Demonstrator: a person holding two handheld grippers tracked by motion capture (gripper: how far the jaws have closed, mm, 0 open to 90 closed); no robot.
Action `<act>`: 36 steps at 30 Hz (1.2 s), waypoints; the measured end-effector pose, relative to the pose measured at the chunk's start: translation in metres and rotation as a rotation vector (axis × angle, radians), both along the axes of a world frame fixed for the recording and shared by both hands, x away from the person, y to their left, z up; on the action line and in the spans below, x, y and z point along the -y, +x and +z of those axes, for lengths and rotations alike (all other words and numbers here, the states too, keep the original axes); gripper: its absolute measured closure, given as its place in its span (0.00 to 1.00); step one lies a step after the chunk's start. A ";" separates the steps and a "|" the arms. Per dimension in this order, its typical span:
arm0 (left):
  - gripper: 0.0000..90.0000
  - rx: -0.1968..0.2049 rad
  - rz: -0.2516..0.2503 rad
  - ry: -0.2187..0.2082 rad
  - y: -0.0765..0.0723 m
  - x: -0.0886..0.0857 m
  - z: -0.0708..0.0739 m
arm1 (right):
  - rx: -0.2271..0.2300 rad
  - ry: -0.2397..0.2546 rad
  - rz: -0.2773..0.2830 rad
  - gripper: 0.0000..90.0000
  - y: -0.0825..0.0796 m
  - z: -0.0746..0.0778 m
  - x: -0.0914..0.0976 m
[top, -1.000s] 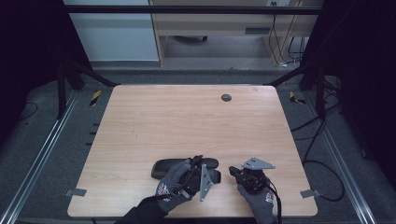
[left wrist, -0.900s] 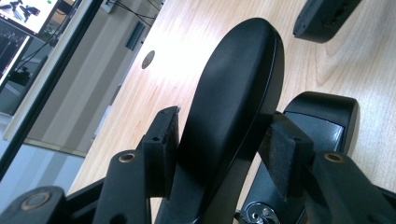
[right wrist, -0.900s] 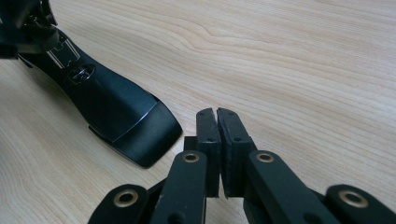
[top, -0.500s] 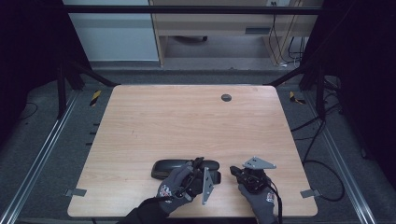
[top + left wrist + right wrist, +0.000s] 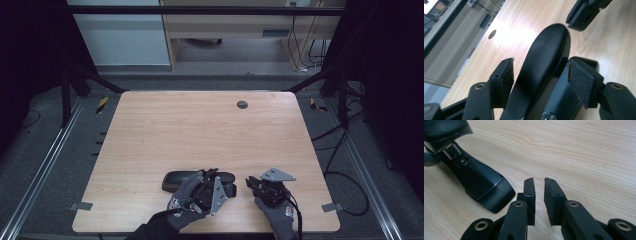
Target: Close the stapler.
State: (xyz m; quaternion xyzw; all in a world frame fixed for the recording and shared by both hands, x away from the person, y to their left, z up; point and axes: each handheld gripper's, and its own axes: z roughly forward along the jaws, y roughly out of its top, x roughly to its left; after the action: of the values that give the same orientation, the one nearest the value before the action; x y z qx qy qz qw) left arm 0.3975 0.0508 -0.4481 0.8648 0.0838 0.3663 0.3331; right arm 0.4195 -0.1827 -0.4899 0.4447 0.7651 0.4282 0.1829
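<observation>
A black stapler (image 5: pixel 181 180) lies on the wooden table (image 5: pixel 200 130) near its front edge. My left gripper (image 5: pixel 212 175) straddles the stapler's right part. In the left gripper view the stapler's rounded top arm (image 5: pixel 544 57) lies between the two pads (image 5: pixel 584 80), with a sliver of wood showing beside it. These jaws have just been opening and do not press on it. My right gripper (image 5: pixel 251 181) rests to the right of the stapler. Its jaws (image 5: pixel 539 181) have just been opening to a narrow gap with nothing in it. The stapler's flat base end (image 5: pixel 489 192) lies just left of them.
A small dark round grommet (image 5: pixel 242 104) sits in the table near the far edge. The table's front edge runs just under both hands. Dark frame posts and cables (image 5: pixel 345 150) stand around the table on the floor.
</observation>
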 end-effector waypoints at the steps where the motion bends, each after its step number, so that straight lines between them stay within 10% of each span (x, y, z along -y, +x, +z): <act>1: 0.40 0.000 0.000 0.000 0.000 0.000 0.000 | 0.000 0.000 0.000 0.88 0.000 0.000 0.000; 11: 0.37 -0.127 -0.053 -0.139 -0.001 -0.011 0.013 | 0.009 0.011 -0.005 0.83 0.001 0.001 0.002; 36: 0.47 -0.146 -0.017 -0.232 0.002 -0.059 0.043 | 0.075 0.049 0.007 1.00 -0.004 0.027 0.008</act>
State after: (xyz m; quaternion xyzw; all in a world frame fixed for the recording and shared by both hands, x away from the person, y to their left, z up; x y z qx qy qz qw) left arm 0.3998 0.1102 -0.4047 0.8455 0.1421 0.2876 0.4269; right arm 0.4158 -0.1905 -0.4633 0.4301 0.7485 0.4638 0.1991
